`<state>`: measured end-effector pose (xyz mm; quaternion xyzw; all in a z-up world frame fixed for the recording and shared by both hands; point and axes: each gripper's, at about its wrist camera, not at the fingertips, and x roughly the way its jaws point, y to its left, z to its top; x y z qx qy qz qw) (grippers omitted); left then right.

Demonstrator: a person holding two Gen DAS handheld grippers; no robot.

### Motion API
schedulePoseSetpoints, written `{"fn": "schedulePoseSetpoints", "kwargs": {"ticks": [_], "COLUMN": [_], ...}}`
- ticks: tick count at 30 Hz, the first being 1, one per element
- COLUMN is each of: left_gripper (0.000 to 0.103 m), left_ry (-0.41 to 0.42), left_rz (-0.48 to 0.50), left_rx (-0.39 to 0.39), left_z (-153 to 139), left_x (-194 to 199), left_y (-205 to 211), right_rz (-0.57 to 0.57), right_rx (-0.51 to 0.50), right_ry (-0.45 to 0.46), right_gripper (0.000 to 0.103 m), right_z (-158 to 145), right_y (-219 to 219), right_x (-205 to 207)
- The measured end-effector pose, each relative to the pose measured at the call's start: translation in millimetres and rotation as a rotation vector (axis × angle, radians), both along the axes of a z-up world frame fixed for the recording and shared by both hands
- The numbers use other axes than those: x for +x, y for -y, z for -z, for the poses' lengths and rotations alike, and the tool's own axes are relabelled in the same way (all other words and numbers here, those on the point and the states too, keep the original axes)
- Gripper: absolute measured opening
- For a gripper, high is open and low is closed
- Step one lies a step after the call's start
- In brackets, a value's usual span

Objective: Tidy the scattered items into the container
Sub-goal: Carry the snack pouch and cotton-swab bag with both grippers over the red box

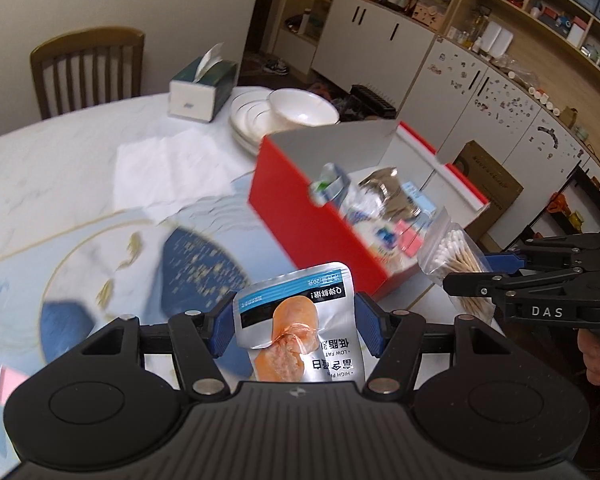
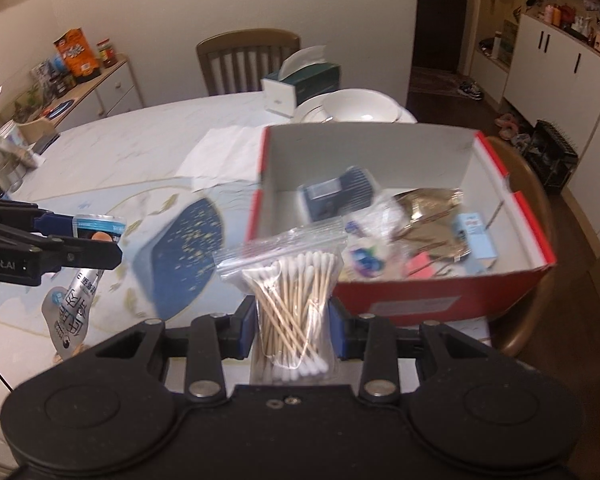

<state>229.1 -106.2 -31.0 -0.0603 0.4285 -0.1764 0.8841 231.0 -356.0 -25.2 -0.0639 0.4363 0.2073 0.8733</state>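
Observation:
My left gripper (image 1: 296,326) is shut on a silver snack pouch (image 1: 298,320) with an orange picture, held above the table in front of the red box (image 1: 300,224). The pouch also shows in the right wrist view (image 2: 76,280), hanging from the left gripper (image 2: 96,240). My right gripper (image 2: 294,330) is shut on a clear zip bag of cotton swabs (image 2: 292,280), held just before the red box's (image 2: 440,296) near wall. In the left wrist view the swab bag (image 1: 456,256) and right gripper (image 1: 488,276) sit at the box's right corner. The box holds several small packets.
A tissue box (image 2: 300,80), stacked white bowls and plates (image 2: 356,108) and a white paper sheet (image 2: 224,152) lie behind the box. A blue patterned mat (image 2: 180,248) covers the near table. A pink note (image 1: 10,380) lies at the left. Chairs stand around the table.

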Motion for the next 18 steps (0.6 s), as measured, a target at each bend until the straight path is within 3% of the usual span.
{"fn": "schedulePoseSetpoints", "kwargs": {"ticks": [18], "left_gripper": [0.061], "left_ry": [0.114], "left_rz": [0.061], "left_rx": [0.038], "left_z": [-30.9], "left_x": [75.1], "left_y": [88.0], "right_rz": [0.078], "right_rx": [-0.007], "right_ry": [0.068], "right_gripper": [0.035], "right_z": [-8.5], "right_y": [64.7], "right_x": [72.9]}}
